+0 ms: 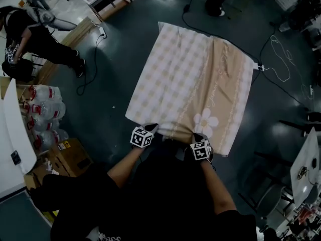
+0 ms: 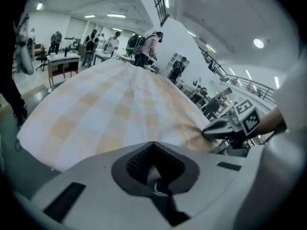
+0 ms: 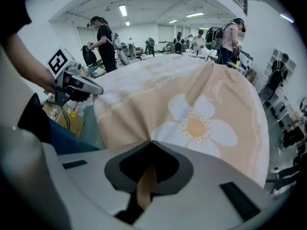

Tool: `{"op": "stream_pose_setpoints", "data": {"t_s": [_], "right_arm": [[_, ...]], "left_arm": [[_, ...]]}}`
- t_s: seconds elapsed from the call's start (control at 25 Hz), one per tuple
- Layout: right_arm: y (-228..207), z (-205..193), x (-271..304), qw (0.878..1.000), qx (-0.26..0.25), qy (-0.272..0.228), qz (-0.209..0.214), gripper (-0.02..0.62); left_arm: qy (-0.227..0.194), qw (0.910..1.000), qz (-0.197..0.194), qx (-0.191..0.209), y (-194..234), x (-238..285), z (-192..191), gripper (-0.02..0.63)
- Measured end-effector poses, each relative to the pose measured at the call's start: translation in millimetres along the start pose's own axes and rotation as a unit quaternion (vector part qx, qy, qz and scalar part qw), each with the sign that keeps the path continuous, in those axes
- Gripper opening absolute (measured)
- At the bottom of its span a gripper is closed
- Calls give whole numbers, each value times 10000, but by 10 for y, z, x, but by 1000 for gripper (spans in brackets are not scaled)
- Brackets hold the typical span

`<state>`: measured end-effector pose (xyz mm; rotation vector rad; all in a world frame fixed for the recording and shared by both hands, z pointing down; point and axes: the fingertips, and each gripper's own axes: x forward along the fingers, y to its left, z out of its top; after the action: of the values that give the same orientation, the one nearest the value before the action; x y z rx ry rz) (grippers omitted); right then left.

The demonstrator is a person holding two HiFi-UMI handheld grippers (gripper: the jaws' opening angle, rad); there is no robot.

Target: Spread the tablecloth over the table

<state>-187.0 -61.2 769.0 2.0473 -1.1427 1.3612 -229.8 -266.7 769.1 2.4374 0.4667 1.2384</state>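
Observation:
A beige and white checked tablecloth point(image 1: 193, 87) with a white flower print point(image 1: 205, 120) lies draped over the table and hides it completely. My left gripper point(image 1: 151, 128) is shut on the cloth's near edge, left of the middle. My right gripper point(image 1: 198, 137) is shut on the same edge close to the flower. In the left gripper view the tablecloth point(image 2: 115, 109) stretches away from the closed left gripper point(image 2: 153, 143), with the right gripper point(image 2: 204, 132) at the right. In the right gripper view a fold of the tablecloth point(image 3: 192, 109) passes between the jaws of the right gripper point(image 3: 151, 143).
Dark floor surrounds the table. Cables point(image 1: 281, 59) trail at the far right and a power strip point(image 1: 102, 31) lies at the far left. Cardboard boxes point(image 1: 70, 157) and packs of bottles point(image 1: 45, 112) stand at the left. A seated person point(image 1: 35, 39) is at the far left. A white table point(image 1: 308, 162) is at the right.

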Motion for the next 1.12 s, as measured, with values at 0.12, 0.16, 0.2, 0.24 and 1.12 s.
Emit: {"op": "stream_pose_setpoints", "data": {"t_s": [0.12, 0.16, 0.2, 0.24, 1.12], "right_arm": [[-30, 26, -72, 9988, 459, -154, 114, 33], [-108, 22, -107, 9980, 560, -274, 61, 84], [-206, 21, -144, 9972, 637, -397, -16, 144], [-301, 17, -181, 9962, 713, -491, -85, 184], [-815, -406, -269, 9897, 1144, -268, -816, 23]], "left_arm": [[-93, 9992, -81, 377, -11, -120, 99, 17], [-161, 9970, -18, 754, 22, -134, 206, 18], [-202, 9928, 117, 1175, 104, -141, 334, 18], [-209, 9867, 315, 1578, 237, -151, 469, 18], [65, 9748, 1126, 1925, 1221, -200, 612, 20]]}}
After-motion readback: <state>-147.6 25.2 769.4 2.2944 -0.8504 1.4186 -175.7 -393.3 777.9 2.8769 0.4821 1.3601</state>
